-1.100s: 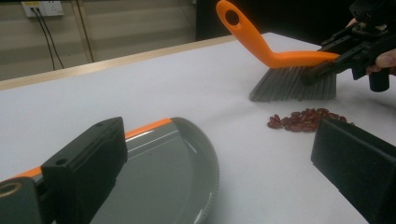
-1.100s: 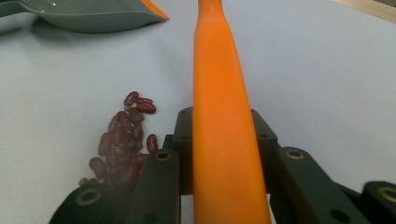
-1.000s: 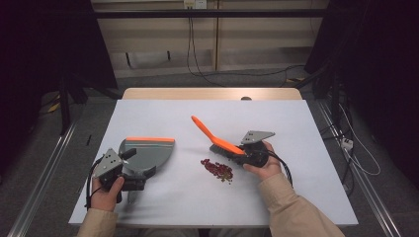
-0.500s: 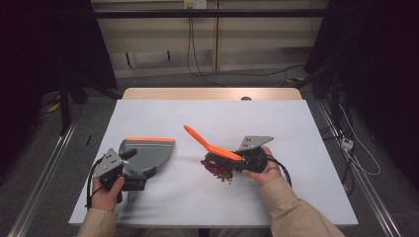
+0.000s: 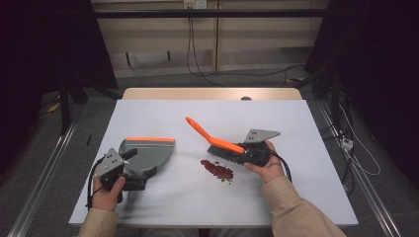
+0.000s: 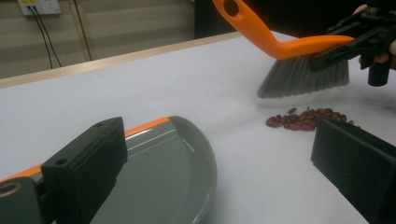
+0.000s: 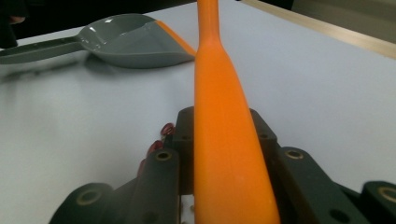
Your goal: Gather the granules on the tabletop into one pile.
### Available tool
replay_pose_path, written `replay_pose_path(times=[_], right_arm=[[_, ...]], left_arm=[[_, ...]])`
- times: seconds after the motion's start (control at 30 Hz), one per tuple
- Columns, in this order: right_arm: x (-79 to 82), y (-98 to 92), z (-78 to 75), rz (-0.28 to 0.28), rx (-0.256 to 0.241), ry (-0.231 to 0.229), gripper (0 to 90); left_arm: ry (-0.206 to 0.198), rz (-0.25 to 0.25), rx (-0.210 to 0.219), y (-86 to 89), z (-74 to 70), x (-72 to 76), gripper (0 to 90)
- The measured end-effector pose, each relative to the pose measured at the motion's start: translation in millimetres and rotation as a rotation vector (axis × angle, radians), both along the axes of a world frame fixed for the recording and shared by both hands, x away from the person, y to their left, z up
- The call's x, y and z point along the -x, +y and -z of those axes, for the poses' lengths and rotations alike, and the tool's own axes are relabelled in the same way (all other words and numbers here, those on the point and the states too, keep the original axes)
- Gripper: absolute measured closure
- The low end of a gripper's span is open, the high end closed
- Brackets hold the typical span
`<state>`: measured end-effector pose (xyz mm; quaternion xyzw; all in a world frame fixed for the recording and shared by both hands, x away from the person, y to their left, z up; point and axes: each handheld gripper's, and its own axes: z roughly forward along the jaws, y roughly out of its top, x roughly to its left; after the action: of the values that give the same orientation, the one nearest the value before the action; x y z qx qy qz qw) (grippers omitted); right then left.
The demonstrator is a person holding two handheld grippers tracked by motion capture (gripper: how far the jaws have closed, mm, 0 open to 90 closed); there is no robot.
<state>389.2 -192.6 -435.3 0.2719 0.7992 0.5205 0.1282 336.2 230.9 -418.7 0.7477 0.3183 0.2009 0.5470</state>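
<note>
Right now we have the right gripper (image 5: 247, 151) clamped on the orange-handled hand brush with grey bristles (image 5: 217, 144), jaws closed tight around the handle in the right gripper view. Brush long axis runs from the gripper up and to the left across the white tabletop (image 5: 296, 128), handle tip pointing away from us. Bristles sit just behind the small pile of dark red beans (image 5: 217, 169), on its far side, close above it or touching; we can't tell which.

Left gripper (image 5: 129, 172) holds the handle of the grey plastic dustpan with orange lip (image 5: 146, 152); jaws look set around the handle, though the contact itself is hard to see. Pan lies flat, well apart from the beans, to their left.

Key relation: the beans lie between brush and pan, nearer the right gripper. In the high view the orange lip is on the pan's far edge, not the bean side, so we judge the pan needs turning or repositioning before we sweep leftward into it.
</note>
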Motion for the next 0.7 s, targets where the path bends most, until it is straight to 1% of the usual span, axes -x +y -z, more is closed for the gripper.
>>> replay_pose_path(times=[0.07,0.13,0.17,0.23,0.3,0.33,0.37,0.4,0.43,0.5,0.6,0.67,0.7], right_arm=[[-7.1,0.2,1.2,0.011,-0.007,0.002,71.5],[-13.1,1.7,3.1,0.022,0.002,0.003,71.5],[-15.8,2.8,4.6,0.023,0.005,0.011,71.5],[-18.7,5.1,8.0,0.027,0.027,0.018,71.5],[-18.9,5.8,10.8,0.023,0.041,0.037,71.4],[-18.0,5.8,11.0,0.019,0.054,0.035,71.4],[-17.2,5.2,10.5,0.018,0.052,0.042,71.3],[-16.5,4.7,10.0,0.022,0.057,0.053,71.2],[-15.4,4.6,9.0,0.028,0.081,0.055,71.2],[-13.8,3.3,7.9,0.035,0.088,0.084,70.9],[-12.1,2.4,6.4,0.041,0.108,0.105,70.4],[-11.1,3.1,4.4,0.044,0.114,0.104,69.8],[-11.1,3.5,3.5,0.042,0.114,0.108,68.0]], left_arm=[[0.001,0.000,0.001,0.0,0.2,-0.2,3.4],[0.002,0.001,0.002,0.5,0.2,-0.2,3.4],[0.000,0.001,-0.001,0.8,0.2,-0.3,3.4],[-0.001,0.001,0.002,1.4,0.2,-0.2,3.4],[-0.002,-0.002,0.001,1.9,0.0,-0.1,3.4],[-0.002,-0.001,0.002,2.0,-0.1,0.0,3.3],[-0.002,-0.002,0.001,2.0,-0.2,0.1,3.4],[-0.002,-0.002,0.003,1.8,-0.3,0.4,3.4],[-0.001,-0.001,0.006,1.4,-0.4,0.7,3.4],[-0.005,0.002,0.000,1.1,-0.7,0.8,3.4],[-0.005,0.002,-0.001,0.4,-1.0,0.9,3.4],[-0.005,0.001,0.001,-0.1,-1.0,1.1,3.4],[-0.005,0.001,0.001,-0.2,-1.0,1.2,3.4]])
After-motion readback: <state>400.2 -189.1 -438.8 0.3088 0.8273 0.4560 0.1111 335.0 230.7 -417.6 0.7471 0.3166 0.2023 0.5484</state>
